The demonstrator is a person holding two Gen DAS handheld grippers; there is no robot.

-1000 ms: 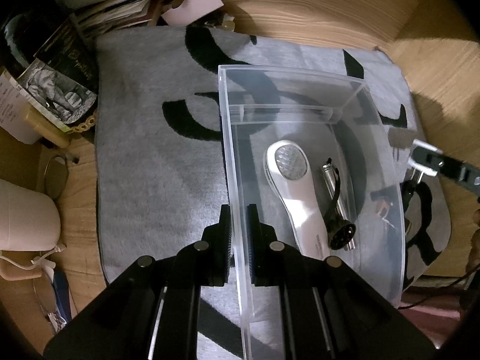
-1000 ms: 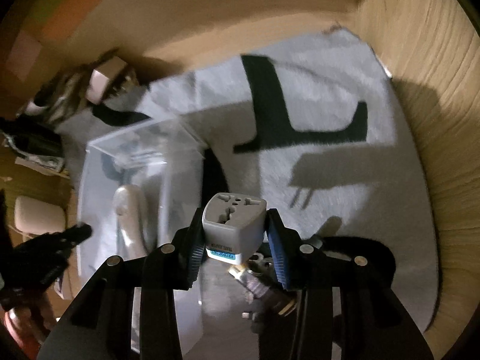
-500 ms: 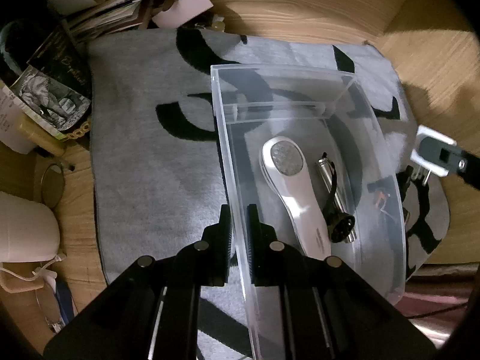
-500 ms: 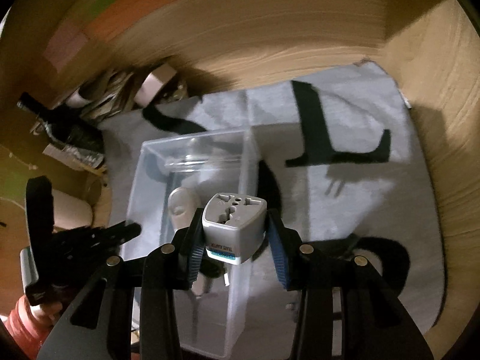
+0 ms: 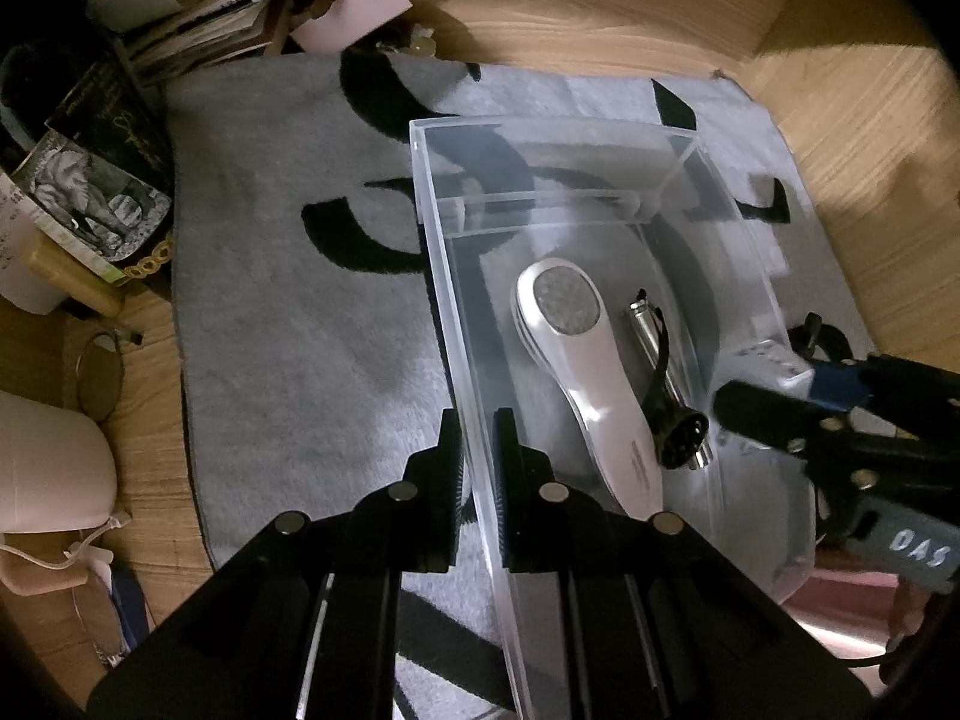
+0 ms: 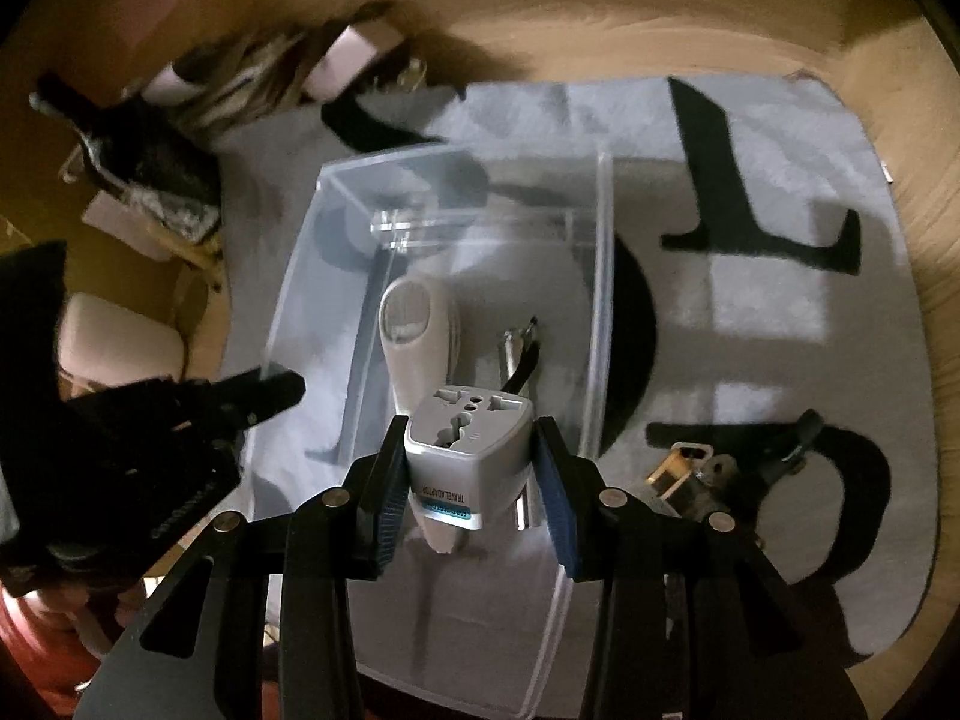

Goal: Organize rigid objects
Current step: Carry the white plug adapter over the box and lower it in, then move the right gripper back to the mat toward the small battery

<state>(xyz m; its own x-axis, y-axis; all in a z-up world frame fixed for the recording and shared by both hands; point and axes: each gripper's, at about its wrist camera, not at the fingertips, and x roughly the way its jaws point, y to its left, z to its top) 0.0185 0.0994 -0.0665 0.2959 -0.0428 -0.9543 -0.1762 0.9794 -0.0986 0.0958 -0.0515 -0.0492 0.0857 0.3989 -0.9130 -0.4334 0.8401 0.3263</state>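
We see little of the far left corner, where a dim heap of papers and booklets point(image 5: 198, 30) blurs together in both views, and the small brass-and-metal pieces point(image 6: 690, 474) on the rug beside the bin's right wall are too dark to name. Our left tool point(image 5: 477, 468) is closed tight on the left wall of the clear plastic bin point(image 5: 444, 276), one finger inside and one outside. Our right tool point(image 6: 474, 480) grips a grey travel adapter point(image 6: 468, 450) between its blue pads, held over the near part of the bin; its prongs are hidden beneath it. Inside the bin lie a white handheld device with a round mesh face point(image 5: 576, 360) and, just beside it, a small metal flashlight with a black strap point(image 5: 666, 384). The bin rests on a grey rug with black lettering point(image 5: 288, 330), spread over a wooden tabletop point(image 5: 600, 6). A white jug point(image 5: 48, 468) stands off the rug's left edge.
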